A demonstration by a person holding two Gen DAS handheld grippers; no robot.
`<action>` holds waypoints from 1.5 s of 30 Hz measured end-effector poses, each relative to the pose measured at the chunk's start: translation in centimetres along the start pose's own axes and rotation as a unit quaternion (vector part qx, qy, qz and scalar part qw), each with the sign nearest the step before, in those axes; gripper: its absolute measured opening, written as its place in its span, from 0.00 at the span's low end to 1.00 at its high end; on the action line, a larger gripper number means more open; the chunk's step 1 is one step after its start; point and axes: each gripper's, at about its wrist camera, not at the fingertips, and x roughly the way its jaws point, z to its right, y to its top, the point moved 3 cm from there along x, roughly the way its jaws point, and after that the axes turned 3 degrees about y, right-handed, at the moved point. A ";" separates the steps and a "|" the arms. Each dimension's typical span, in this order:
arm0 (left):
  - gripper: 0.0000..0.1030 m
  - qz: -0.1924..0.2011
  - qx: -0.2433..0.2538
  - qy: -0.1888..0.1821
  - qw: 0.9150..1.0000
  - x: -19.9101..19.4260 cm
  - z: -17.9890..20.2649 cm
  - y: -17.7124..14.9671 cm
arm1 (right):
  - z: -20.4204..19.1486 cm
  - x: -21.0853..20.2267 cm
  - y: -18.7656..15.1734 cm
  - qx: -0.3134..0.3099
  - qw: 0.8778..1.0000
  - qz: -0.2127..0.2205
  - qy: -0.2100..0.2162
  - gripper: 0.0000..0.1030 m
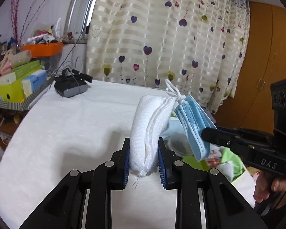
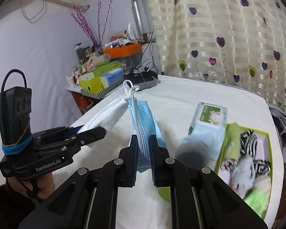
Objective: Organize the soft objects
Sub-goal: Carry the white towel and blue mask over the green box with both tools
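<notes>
My left gripper (image 1: 144, 149) is shut on a folded white towel (image 1: 150, 126), held up above the white-covered table (image 1: 66, 133). Beside it, my right gripper (image 2: 144, 145) is shut on a stack of blue face masks (image 2: 143, 126). The masks' white ear loops (image 1: 172, 91) are knotted and stick up where the two bundles touch. In the left wrist view the blue masks (image 1: 192, 124) hang to the right of the towel, pinched by the right gripper (image 1: 206, 133). The right wrist view shows the towel (image 2: 104, 114) in the left gripper (image 2: 89, 133) at the left.
A green-rimmed box (image 2: 268, 145) of rolled clothes lies at the table's right edge, a wet-wipes pack (image 2: 209, 122) beside it. A black headset (image 1: 70, 87) rests at the far left. A shelf with boxes and an orange tray (image 1: 42, 49) stands behind. A heart-patterned curtain (image 1: 162, 38) hangs at the back.
</notes>
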 end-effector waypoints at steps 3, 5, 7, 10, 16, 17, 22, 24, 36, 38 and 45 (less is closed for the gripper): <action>0.23 0.003 -0.007 -0.006 1.000 -0.5 1.2 -0.6 | 0.2 -1.3 -0.7 0.006 1.000 0.010 -0.006 0.12; 0.23 0.003 -0.008 -0.009 1.000 -0.9 2.0 -1.0 | 0.5 -2.0 -1.1 0.013 1.000 0.016 -0.007 0.12; 0.23 0.002 -0.010 -0.014 1.000 -1.0 2.5 -1.1 | 0.7 -2.8 -1.5 0.020 1.000 0.024 -0.007 0.12; 0.23 0.007 -0.008 -0.014 1.000 -1.5 3.4 -1.3 | 1.0 -4.1 -2.0 0.028 0.999 0.036 -0.009 0.12; 0.23 0.010 0.002 -0.025 1.000 -1.7 5.1 -1.5 | 1.9 -5.8 -2.6 0.041 0.998 0.051 -0.014 0.12; 0.23 0.009 0.003 -0.027 1.000 -1.6 5.3 -1.5 | 2.1 -6.0 -2.7 0.043 0.998 0.054 -0.014 0.12; 0.24 0.005 0.006 -0.033 0.999 -1.3 6.3 -1.6 | 3.0 -7.0 -3.0 0.052 0.997 0.060 -0.020 0.12; 0.24 0.004 0.008 -0.035 0.999 -1.0 6.8 -1.5 | 3.3 -7.3 -3.2 0.055 0.996 0.062 -0.022 0.12; 0.24 -0.015 0.026 -0.047 0.998 1.1 10.0 -2.0 | 6.1 -8.3 -4.5 0.078 0.994 0.062 -0.036 0.12; 0.24 -0.019 0.029 -0.051 0.998 1.5 10.6 -2.0 | 6.6 -8.5 -4.7 0.081 0.994 0.063 -0.041 0.12; 0.24 -0.029 0.038 -0.061 0.997 3.0 12.4 -2.0 | 9.0 -9.8 -5.4 0.101 0.990 0.070 -0.062 0.12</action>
